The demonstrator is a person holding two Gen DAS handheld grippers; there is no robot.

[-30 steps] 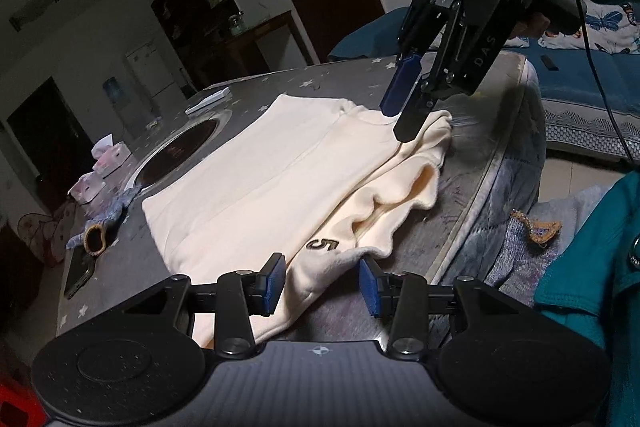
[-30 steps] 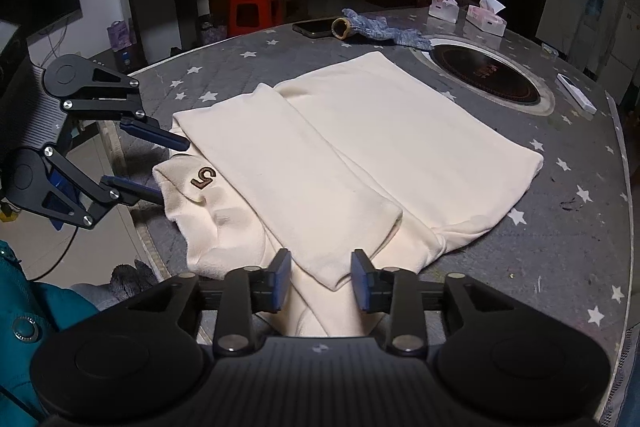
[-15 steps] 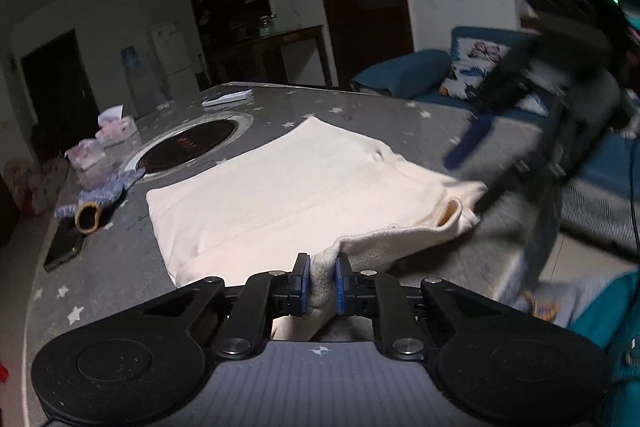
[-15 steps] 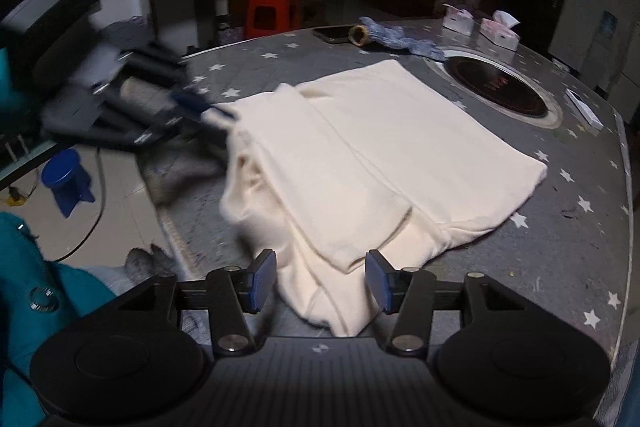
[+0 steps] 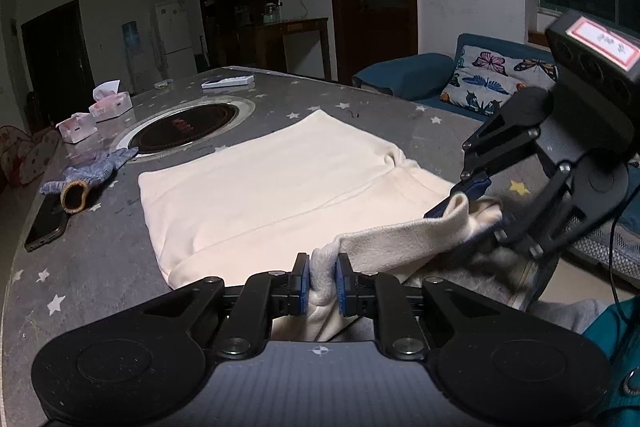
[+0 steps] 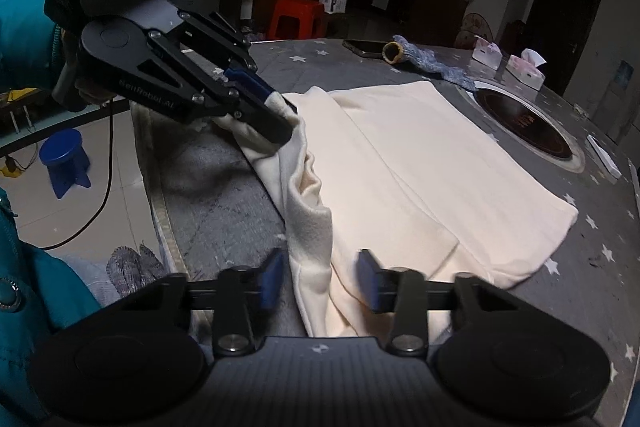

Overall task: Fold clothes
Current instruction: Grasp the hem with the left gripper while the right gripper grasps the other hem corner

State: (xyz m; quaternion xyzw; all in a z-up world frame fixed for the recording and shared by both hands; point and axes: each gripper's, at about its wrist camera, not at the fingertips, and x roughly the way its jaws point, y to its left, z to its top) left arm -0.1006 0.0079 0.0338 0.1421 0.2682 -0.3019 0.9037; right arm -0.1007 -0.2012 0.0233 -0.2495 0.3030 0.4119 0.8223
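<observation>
A cream sweatshirt (image 5: 280,183) lies partly folded on the round grey star-patterned table (image 5: 92,267); it also shows in the right wrist view (image 6: 420,167). My left gripper (image 5: 323,285) is shut on the garment's near edge and lifts it off the table; it shows in the right wrist view (image 6: 276,109) with cloth between its pads. My right gripper (image 6: 320,285) is open, its pads either side of the hanging cloth edge without pinching it. In the left wrist view the right gripper (image 5: 472,211) sits at the raised edge's other end.
A black hotplate (image 5: 188,125) is set into the table's middle. A blue knit glove (image 5: 88,179) and a phone (image 5: 46,223) lie at the far side, with tissue boxes (image 5: 110,103) behind. A blue sofa (image 5: 472,79) stands beyond the table; a blue stool (image 6: 64,155) stands on the floor.
My left gripper closed on the sweatshirt's near edge and lifted it. My right gripper opened wider and moved around the other end of the lifted edge.
</observation>
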